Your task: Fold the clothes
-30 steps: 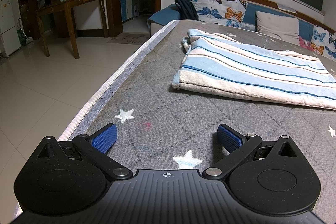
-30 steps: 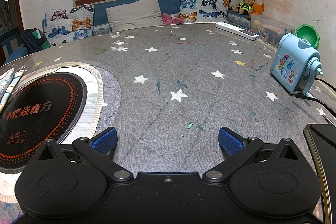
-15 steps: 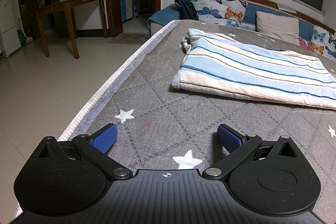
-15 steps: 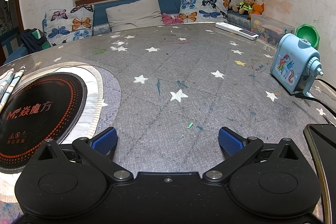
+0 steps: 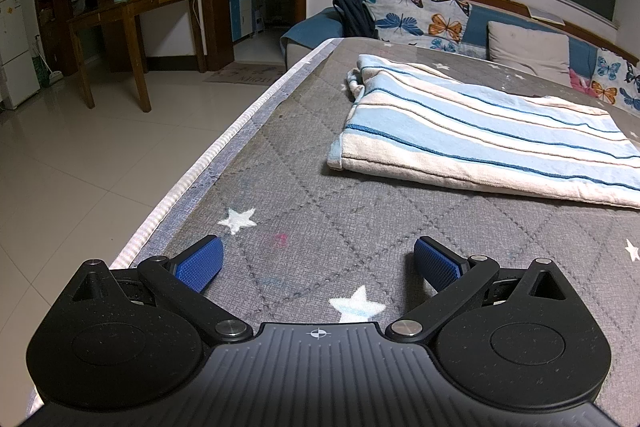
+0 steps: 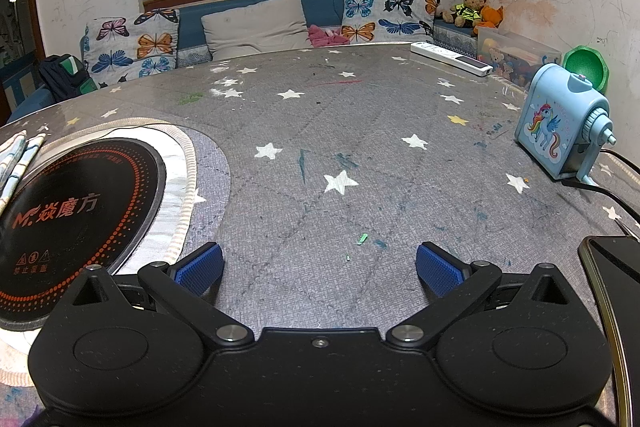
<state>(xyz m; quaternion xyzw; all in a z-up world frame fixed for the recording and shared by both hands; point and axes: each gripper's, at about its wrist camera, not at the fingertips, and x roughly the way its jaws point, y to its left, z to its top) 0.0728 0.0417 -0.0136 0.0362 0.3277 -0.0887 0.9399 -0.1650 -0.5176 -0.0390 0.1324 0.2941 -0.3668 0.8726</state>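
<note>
The striped garment (image 5: 480,135) is the only clothing on the star-patterned table cover (image 5: 320,195), and nothing about it has changed over the last second; both views match the earlier ones, so no fold has begun. Nearest, the left gripper (image 5: 318,261) hovers low over bare cover near the table's left edge, jaws spread wide and holding nothing; the garment lies beyond it to the right, flat, well apart from the blue pads. The right gripper (image 6: 320,263) is likewise spread and empty over bare cover, with a round black hotplate (image 6: 68,211) at near left; the garment's corner (image 6: 18,159) shows only at the left frame edge. Farther off are a blue pencil sharpener (image 6: 560,131) at right and the cushioned bench (image 6: 256,27).
</note>
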